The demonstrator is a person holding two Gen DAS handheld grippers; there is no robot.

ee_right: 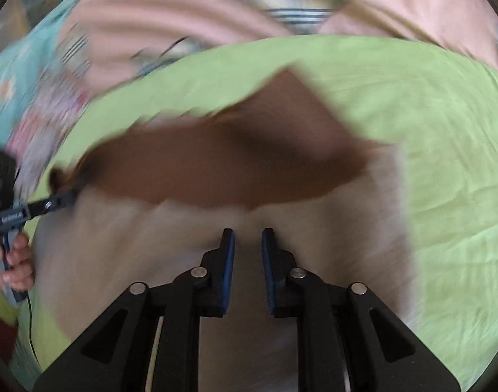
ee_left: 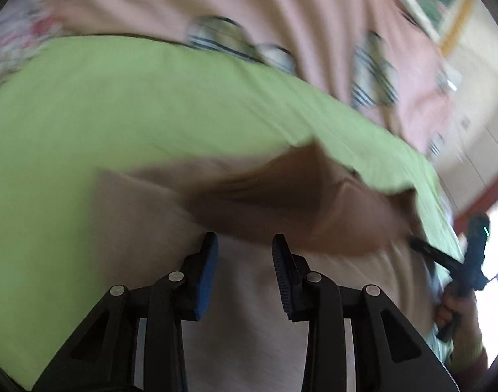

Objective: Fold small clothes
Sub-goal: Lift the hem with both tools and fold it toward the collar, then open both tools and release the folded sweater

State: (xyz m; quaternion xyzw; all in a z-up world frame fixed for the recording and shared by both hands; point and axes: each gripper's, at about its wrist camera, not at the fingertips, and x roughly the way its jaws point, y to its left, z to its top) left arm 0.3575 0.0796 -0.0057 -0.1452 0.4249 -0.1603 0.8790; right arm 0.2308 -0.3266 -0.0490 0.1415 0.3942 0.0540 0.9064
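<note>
Green sheet (ee_right: 444,163), brown-and-beige garment (ee_right: 216,170) (blurred), left gripper (ee_left: 245,245) and right gripper (ee_right: 248,238) parted, empty, no legible writing.

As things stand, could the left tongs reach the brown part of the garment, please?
Probably yes: the left tongs stand open with nothing between them, and the brown part lies just ahead, uncovered, on the green sheet.

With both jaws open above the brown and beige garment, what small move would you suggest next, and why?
Probably lower both grippers to the beige edge of the garment and pinch it; the left gripper and right gripper hold nothing, and the cloth lies loosely on the green sheet.
</note>
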